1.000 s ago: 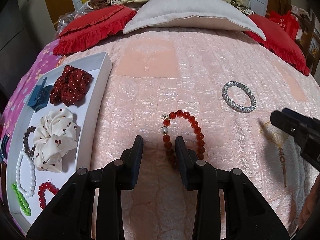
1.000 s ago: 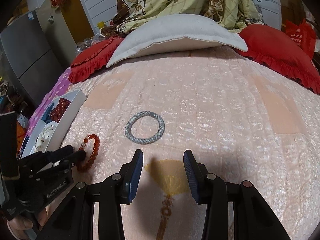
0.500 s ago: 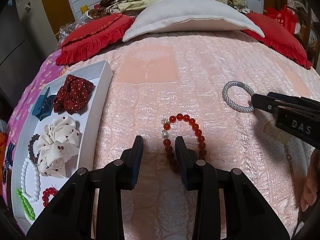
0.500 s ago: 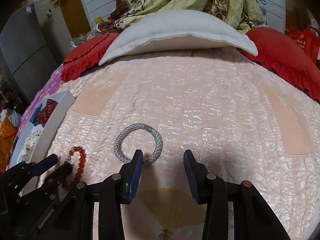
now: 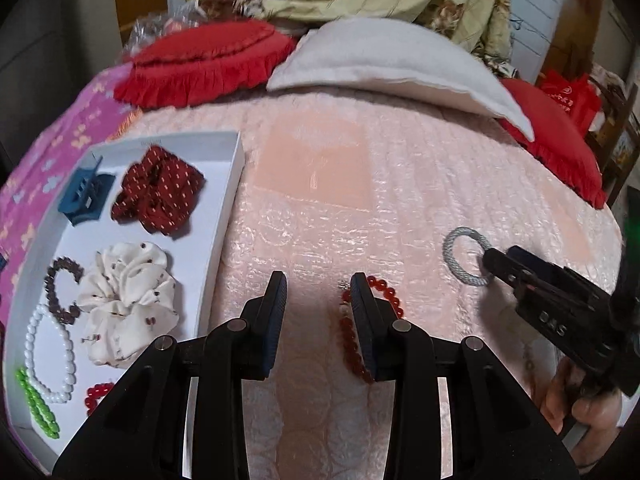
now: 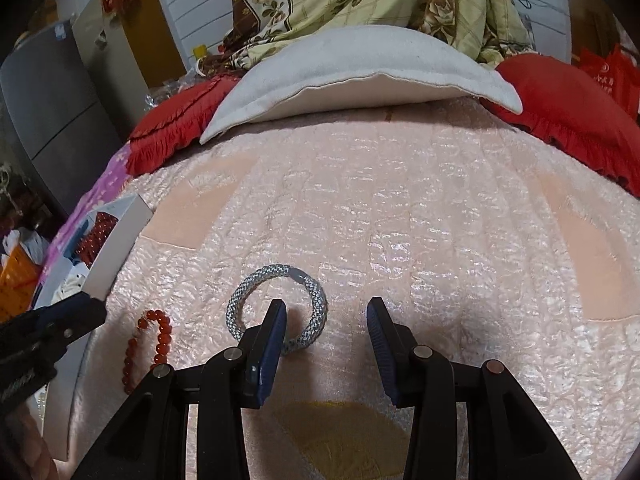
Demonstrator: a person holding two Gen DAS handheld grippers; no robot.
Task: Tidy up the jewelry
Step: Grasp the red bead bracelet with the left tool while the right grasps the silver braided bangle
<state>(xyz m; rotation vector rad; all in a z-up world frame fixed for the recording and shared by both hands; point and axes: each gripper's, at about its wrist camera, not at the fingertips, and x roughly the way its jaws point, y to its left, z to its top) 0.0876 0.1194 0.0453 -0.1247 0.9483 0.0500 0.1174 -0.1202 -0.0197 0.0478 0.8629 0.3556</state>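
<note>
A silver-grey woven bracelet (image 6: 276,312) lies on the pink quilt; it also shows in the left wrist view (image 5: 466,256). My right gripper (image 6: 326,320) is open, its left finger inside the ring and its right finger outside, straddling the ring's right side. A red bead bracelet (image 5: 370,324) lies on the quilt; it also shows in the right wrist view (image 6: 150,344). My left gripper (image 5: 318,304) is open and empty, its right finger over the bead bracelet's left side. A white tray (image 5: 224,216) at the left holds scrunchies, a blue clip and bead bracelets.
A white pillow (image 5: 392,60) and red cushions (image 5: 208,64) lie at the far end of the bed. A yellow fan-shaped charm with a tassel (image 6: 344,436) lies on the quilt under my right gripper. The tray's edge (image 6: 116,244) shows at the left.
My right gripper has moved forward onto the silver bracelet, one finger now inside the ring. My left gripper has shifted left, away from the red bead bracelet and toward the tray.
</note>
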